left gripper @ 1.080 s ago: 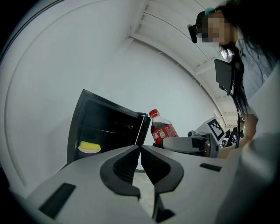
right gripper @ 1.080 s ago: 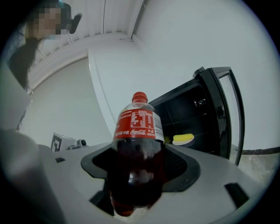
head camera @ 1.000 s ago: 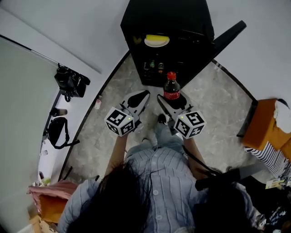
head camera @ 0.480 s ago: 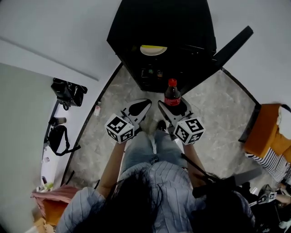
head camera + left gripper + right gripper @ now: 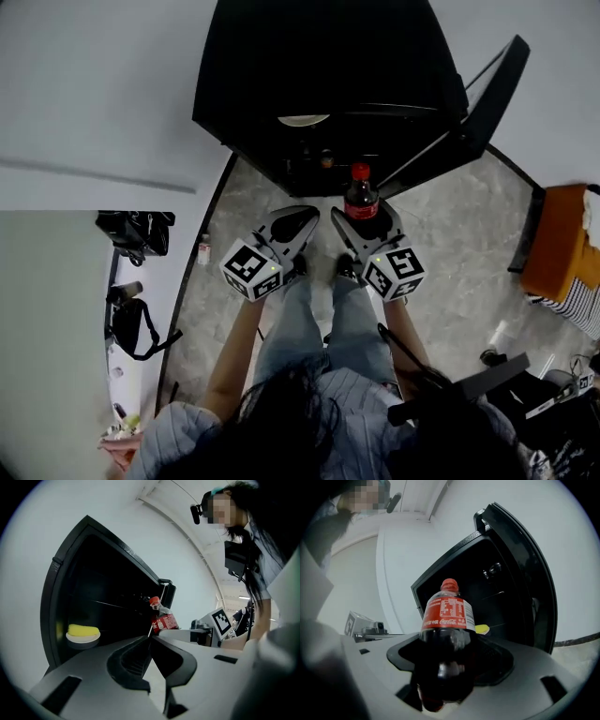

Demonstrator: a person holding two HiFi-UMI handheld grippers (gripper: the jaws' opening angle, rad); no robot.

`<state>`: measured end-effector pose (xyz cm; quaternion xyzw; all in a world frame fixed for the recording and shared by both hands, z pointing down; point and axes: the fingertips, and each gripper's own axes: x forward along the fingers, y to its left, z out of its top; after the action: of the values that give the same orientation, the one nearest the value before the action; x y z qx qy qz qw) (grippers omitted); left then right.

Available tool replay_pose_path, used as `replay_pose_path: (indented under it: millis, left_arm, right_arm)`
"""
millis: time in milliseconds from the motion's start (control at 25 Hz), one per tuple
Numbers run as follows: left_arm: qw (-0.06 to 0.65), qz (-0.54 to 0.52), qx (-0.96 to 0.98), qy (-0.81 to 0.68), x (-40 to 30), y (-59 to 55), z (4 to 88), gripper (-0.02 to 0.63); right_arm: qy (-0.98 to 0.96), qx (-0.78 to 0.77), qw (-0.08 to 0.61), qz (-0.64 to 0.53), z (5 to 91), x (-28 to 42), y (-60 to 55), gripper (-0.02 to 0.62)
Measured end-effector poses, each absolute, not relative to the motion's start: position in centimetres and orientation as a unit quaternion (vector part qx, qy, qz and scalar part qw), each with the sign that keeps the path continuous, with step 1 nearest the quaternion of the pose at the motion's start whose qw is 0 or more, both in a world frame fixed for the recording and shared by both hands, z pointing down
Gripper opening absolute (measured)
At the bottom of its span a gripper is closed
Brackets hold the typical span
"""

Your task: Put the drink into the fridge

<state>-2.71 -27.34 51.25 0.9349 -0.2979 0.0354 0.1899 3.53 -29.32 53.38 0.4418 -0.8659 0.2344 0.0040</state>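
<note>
A cola bottle [image 5: 360, 195] with a red cap and red label stands upright between the jaws of my right gripper [image 5: 362, 217], which is shut on its lower body. In the right gripper view the cola bottle [image 5: 447, 620] fills the middle, in front of the open black fridge [image 5: 487, 592]. The fridge [image 5: 319, 84] lies straight ahead, its door [image 5: 473, 108] swung out to the right. My left gripper [image 5: 292, 223] hovers beside the right one, shut and holding nothing; its jaw tips [image 5: 151, 637] meet. A yellow item on a plate [image 5: 83, 633] sits on a fridge shelf.
Black bags [image 5: 136, 230] and a small bottle [image 5: 203, 249] lie on the floor by the left wall. An orange seat [image 5: 562, 248] stands at the right. The person's legs and feet [image 5: 323, 281] are just under the grippers. Small cans [image 5: 324, 159] sit low inside the fridge.
Both grippers and the person have come closer to the fridge, which now looms larger at the top. The bottle stays held in the right gripper; the left stays shut.
</note>
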Motion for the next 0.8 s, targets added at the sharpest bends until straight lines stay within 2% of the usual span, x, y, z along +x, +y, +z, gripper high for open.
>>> replay_pose_path:
  millis: [200,800]
  left_arm:
    - [0.179,0.045,0.948,-0.261,-3.6,-29.4,53.0,0.008]
    - [0.203,0.069,0.949,-0.231,-7.1,-31.2,57.6,0.008]
  right_arm:
    - [-0.845,0.484,-0.012,0.227,55.7,2.8,-31.8,0.307]
    - [-0.807,0.555,-0.001,0.203,63.1,1.6,-42.3,0.307]
